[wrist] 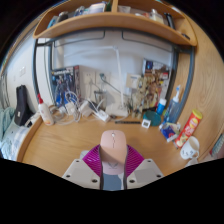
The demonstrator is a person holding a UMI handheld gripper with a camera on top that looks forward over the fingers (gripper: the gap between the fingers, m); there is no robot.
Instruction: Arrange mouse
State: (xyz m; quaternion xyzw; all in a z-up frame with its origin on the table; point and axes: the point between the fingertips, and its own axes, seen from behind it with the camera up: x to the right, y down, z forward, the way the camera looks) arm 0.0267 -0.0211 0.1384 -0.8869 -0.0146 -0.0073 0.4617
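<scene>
Gripper (113,168) closed on mouse (112,148), held above desk (60,145) — rounded shell, light grip — it may slip.

Even, moderately bright indoor light falls from above onto the surface (70,145), casting soft shadows beneath the shelf (120,25). Strong fisheye distortion bows the shelf and far wall. Fine detail is soft throughout, with no glare.

Smooth light wood desk (60,145) and shelf (120,25); matt beige plastic mouse (113,148) between ribbed magenta pads (98,158)
</scene>
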